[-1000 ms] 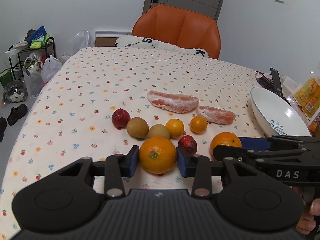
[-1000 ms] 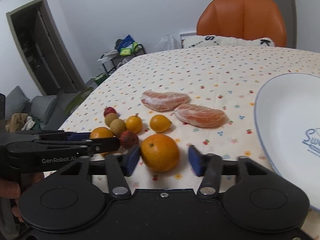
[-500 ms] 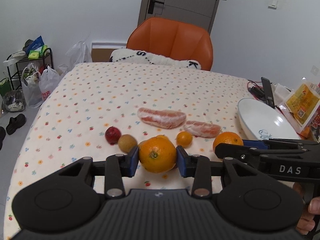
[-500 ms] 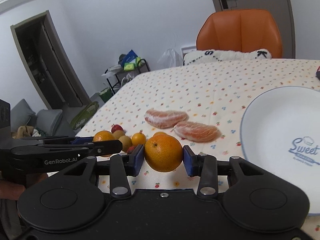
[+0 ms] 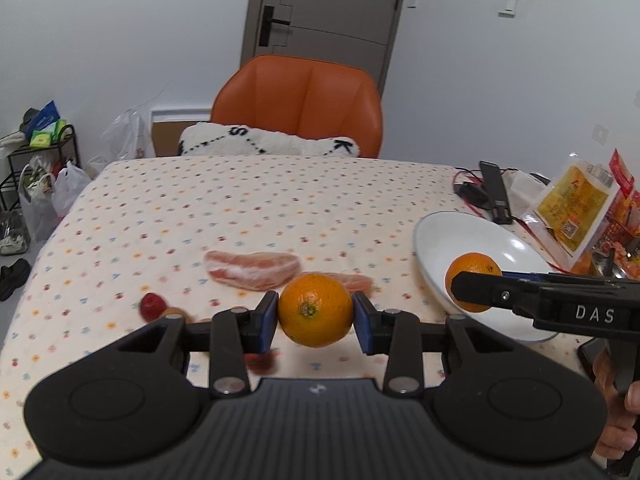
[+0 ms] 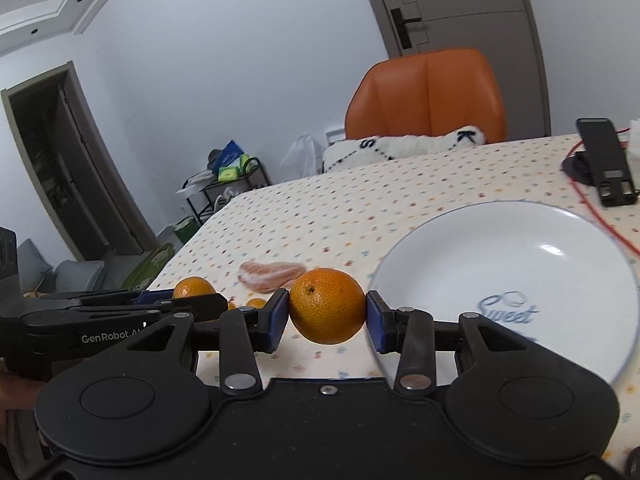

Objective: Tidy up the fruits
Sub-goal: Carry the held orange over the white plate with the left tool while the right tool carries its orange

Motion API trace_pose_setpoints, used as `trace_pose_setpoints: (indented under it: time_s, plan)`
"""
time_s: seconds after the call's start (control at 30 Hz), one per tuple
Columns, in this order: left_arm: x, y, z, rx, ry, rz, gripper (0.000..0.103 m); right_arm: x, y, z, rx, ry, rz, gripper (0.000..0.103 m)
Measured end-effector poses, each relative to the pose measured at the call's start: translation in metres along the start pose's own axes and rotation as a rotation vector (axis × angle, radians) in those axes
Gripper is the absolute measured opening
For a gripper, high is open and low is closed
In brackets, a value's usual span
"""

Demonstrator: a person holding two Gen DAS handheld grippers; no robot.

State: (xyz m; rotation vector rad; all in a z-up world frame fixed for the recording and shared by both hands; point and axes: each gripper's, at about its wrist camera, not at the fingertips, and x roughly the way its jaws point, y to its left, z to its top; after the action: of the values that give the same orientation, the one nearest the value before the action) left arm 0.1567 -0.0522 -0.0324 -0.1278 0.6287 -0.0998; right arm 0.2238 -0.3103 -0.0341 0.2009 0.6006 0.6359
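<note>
With the left tongs (image 5: 315,322) pinching one orange (image 5: 315,310) above the table (image 5: 168,216) and the right tongs (image 6: 327,318) pinching another orange (image 6: 327,311) beside the white plate (image 6: 580,240), either round fruit could likely roll off once released.

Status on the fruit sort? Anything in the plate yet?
Nothing placed: the white plate is bare. In hand: the left gripper clamps one orange and the right gripper another orange, both lifted off the table. Left: pomelo segments, a red fruit and more small fruit.
</note>
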Motion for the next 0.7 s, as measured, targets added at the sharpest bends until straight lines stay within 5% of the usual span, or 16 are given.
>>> trace_pose_setpoints:
  time_s: [0.7]
  plan:
    - [0.033,-0.082,0.013,0.102,0.008,-0.091,0.038,-0.031,-0.065,-0.013,0.062,-0.032,-0.123,0.039]
